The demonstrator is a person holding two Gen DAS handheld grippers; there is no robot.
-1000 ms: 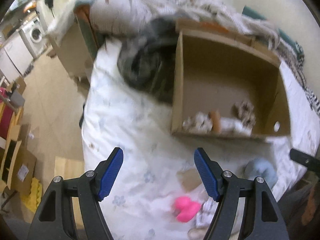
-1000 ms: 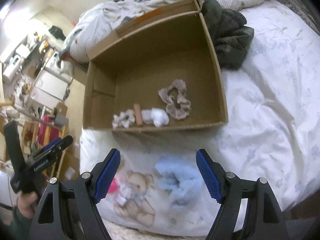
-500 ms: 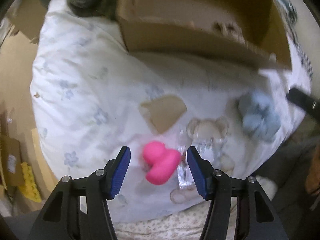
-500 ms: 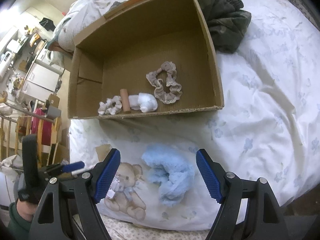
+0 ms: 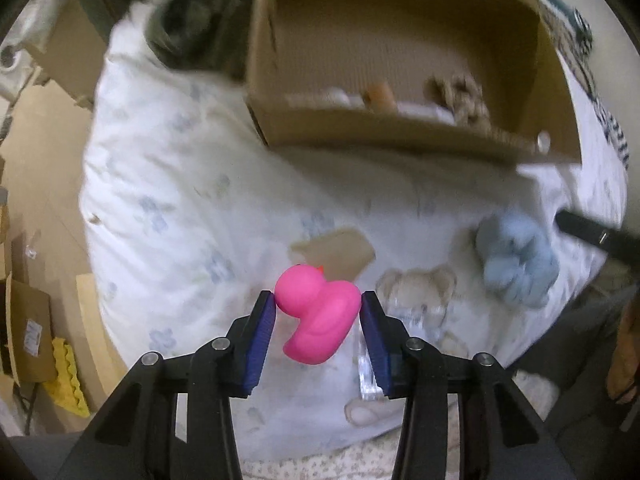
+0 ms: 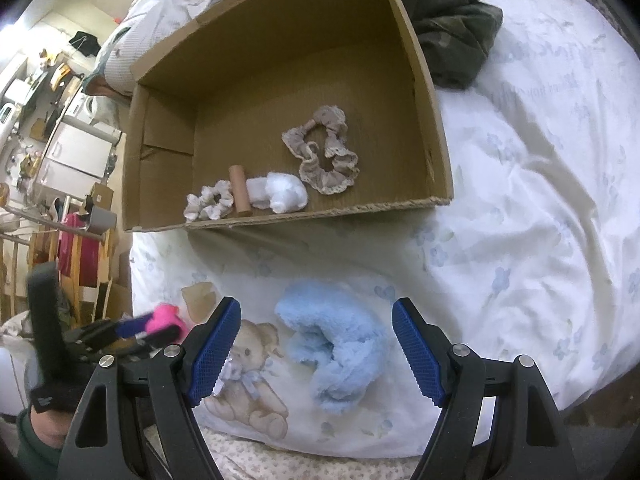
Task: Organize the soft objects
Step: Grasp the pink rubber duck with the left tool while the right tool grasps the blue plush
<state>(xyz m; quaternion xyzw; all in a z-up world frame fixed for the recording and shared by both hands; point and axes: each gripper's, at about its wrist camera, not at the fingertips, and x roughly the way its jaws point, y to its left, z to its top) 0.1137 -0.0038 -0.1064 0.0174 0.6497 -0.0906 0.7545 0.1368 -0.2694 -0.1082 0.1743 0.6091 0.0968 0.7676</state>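
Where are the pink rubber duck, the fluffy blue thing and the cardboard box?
Pink rubber duck (image 5: 318,314), left wrist view, on its body.
Fluffy light-blue plush piece (image 6: 340,340), right wrist view, on its middle.
Open brown cardboard box (image 6: 168,176), right wrist view, on its left inner wall.

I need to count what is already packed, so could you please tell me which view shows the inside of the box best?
The right wrist view: it looks sharply down into the box, showing its floor and contents. The left wrist view shows the box blurred, its near wall hiding most of the contents.
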